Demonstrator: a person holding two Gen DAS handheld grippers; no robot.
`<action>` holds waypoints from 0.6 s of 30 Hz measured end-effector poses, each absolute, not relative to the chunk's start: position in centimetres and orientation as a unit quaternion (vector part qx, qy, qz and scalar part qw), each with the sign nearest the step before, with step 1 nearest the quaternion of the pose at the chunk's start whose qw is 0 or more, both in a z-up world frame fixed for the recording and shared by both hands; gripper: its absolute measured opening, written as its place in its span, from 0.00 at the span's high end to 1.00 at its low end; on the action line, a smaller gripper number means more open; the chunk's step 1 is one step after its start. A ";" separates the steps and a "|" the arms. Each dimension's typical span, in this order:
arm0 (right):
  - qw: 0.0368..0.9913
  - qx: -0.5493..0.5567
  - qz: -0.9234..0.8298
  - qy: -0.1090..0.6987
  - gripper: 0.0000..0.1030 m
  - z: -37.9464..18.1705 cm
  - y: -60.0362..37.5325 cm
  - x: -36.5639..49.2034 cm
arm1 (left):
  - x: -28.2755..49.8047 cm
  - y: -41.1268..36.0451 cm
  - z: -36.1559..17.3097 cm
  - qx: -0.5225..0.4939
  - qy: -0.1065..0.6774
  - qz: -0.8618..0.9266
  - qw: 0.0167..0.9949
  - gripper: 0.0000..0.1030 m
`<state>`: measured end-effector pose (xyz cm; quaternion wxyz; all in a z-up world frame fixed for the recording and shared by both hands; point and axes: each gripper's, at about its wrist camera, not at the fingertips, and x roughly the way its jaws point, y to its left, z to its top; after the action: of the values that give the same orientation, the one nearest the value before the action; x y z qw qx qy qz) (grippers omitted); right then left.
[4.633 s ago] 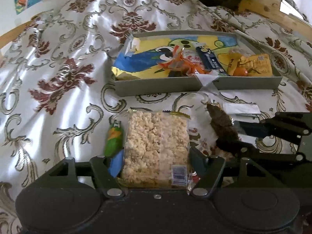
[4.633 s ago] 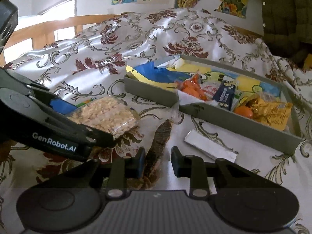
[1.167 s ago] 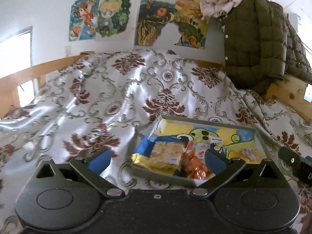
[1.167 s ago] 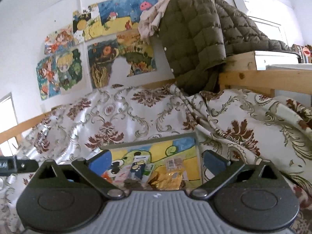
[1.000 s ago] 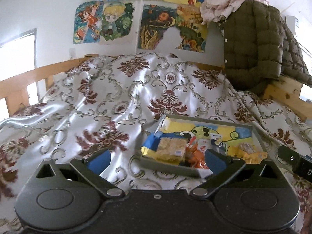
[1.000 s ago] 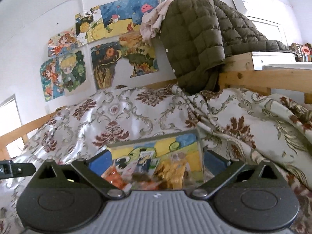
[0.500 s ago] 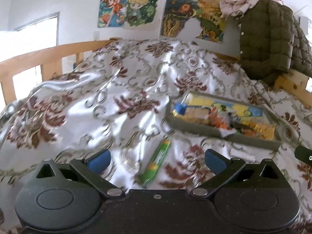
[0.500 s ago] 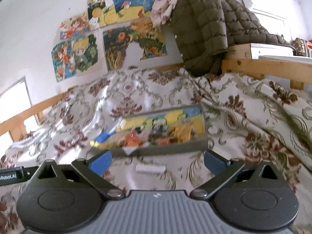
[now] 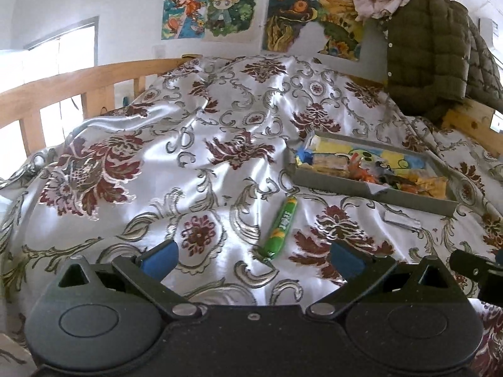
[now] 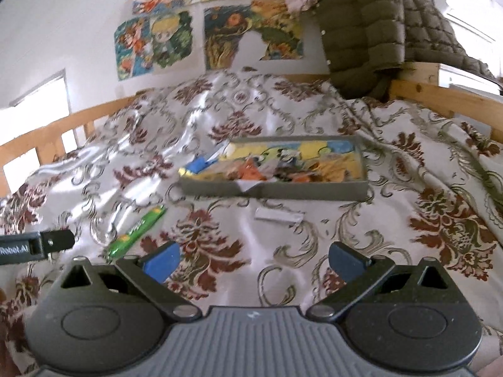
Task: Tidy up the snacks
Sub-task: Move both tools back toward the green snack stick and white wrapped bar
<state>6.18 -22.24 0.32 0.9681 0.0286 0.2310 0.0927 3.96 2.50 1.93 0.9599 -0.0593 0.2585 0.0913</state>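
A grey tray [image 9: 330, 184] [image 10: 314, 190] lies on the patterned bedspread, filled with several snack packets, among them a rice cracker pack [image 9: 328, 161] and orange wrappers [image 10: 251, 171]. A green candy stick [image 9: 280, 226] [image 10: 138, 230] lies on the cloth in front of the tray's left end. A small white packet [image 9: 402, 221] [image 10: 278, 215] rests just before the tray. My left gripper [image 9: 253, 256] is open and empty, a little short of the green stick. My right gripper [image 10: 253, 259] is open and empty too, well back from the tray.
The bedspread [image 9: 195, 169] is rumpled with folds. A wooden bed rail [image 9: 78, 84] runs along the left and another wooden rail [image 10: 440, 100] at the right. An olive quilted jacket [image 9: 430, 47] hangs over the far right corner. Posters [image 10: 157, 44] cover the wall.
The left gripper released the rice cracker pack in the tray, the right its dark snack. Both have pulled back and tipped down; the green stick and white packet are in view again.
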 end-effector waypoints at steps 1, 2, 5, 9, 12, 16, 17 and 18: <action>0.967 0.028 0.095 0.235 0.00 0.2 -22.1 6.2 | 3.9 2.6 1.9 -0.060 0.260 0.092 0.959 0.01; 0.966 0.027 0.097 0.239 0.00 0.1 -21.9 6.3 | 3.8 2.8 1.8 -0.061 0.261 0.092 0.959 0.01; 0.962 0.028 0.104 0.250 0.00 -0.2 -21.6 6.5 | 3.6 3.0 1.4 -0.065 0.269 0.090 0.957 0.01; 0.960 0.024 0.112 0.256 0.00 -0.4 -21.3 6.7 | 3.6 3.1 1.0 -0.067 0.278 0.093 0.954 0.01; 0.959 0.023 0.118 0.258 0.00 -0.5 -21.1 6.7 | 3.8 2.9 0.9 -0.064 0.282 0.092 0.953 0.01; 0.958 0.023 0.123 0.260 0.00 -0.5 -21.0 6.8 | 3.8 2.6 0.8 -0.057 0.284 0.088 0.953 0.01; 0.957 0.023 0.123 0.260 0.00 -0.5 -21.0 6.8 | 3.8 2.5 0.8 -0.055 0.284 0.088 0.953 0.01; 0.957 0.024 0.124 0.261 0.00 -0.6 -21.0 6.8 | 3.8 2.4 0.7 -0.054 0.285 0.087 0.953 0.01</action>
<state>6.81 -21.01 -0.56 0.9571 0.0236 0.2607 0.1241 3.82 2.42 0.74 0.9532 -0.0540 0.2847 0.0866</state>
